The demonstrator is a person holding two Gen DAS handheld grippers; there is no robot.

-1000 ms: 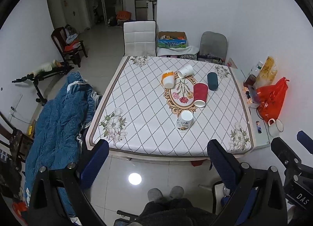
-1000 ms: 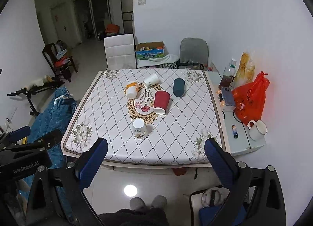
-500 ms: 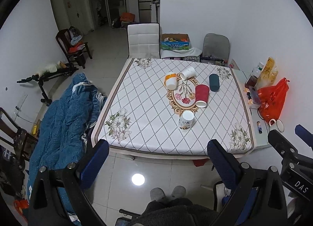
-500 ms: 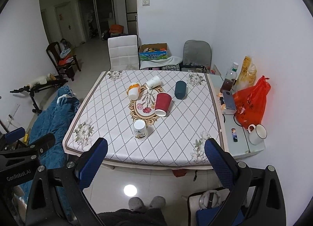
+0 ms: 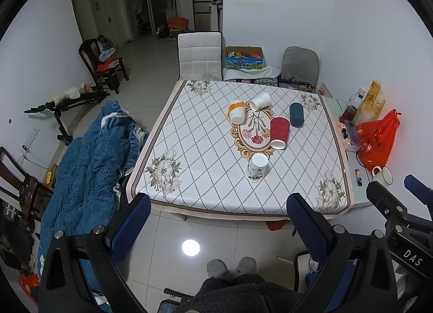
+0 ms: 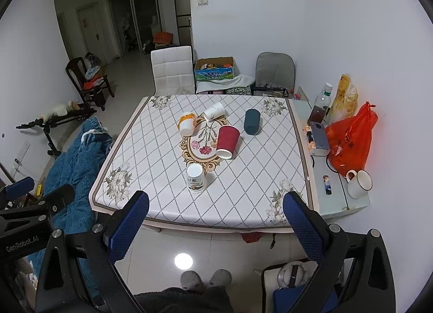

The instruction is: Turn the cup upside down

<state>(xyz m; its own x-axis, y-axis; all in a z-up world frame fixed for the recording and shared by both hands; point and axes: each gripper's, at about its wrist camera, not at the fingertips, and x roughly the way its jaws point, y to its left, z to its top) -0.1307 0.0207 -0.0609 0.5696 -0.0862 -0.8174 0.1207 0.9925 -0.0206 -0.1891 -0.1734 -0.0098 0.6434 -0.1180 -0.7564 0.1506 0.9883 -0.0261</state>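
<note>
Several cups are on a table [image 5: 205,183] with a diamond-pattern cloth. A white printed cup [image 5: 257,167] [image 6: 195,177] stands nearest the front. A red cup [image 5: 279,132] [image 6: 227,141], an orange-and-white cup [image 5: 236,111] [image 6: 186,123] and a white cup [image 5: 260,100] [image 6: 213,111] lie on their sides. A dark teal cup [image 5: 296,114] [image 6: 252,121] is behind them. My left gripper [image 5: 217,229] and right gripper [image 6: 215,226] are open and empty, held well back from the table's front edge.
A side shelf [image 6: 335,204] at the table's right holds a red bag [image 6: 349,139], a bottle, a phone and a white mug [image 6: 358,183]. A blue quilt [image 5: 81,156] lies left of the table. Chairs stand behind. The person's feet [image 5: 231,267] are on the tiled floor.
Both views have tilted up and shifted slightly; the table sits a little lower and nearer in frame. Both grippers stay open. The cups have not moved.
</note>
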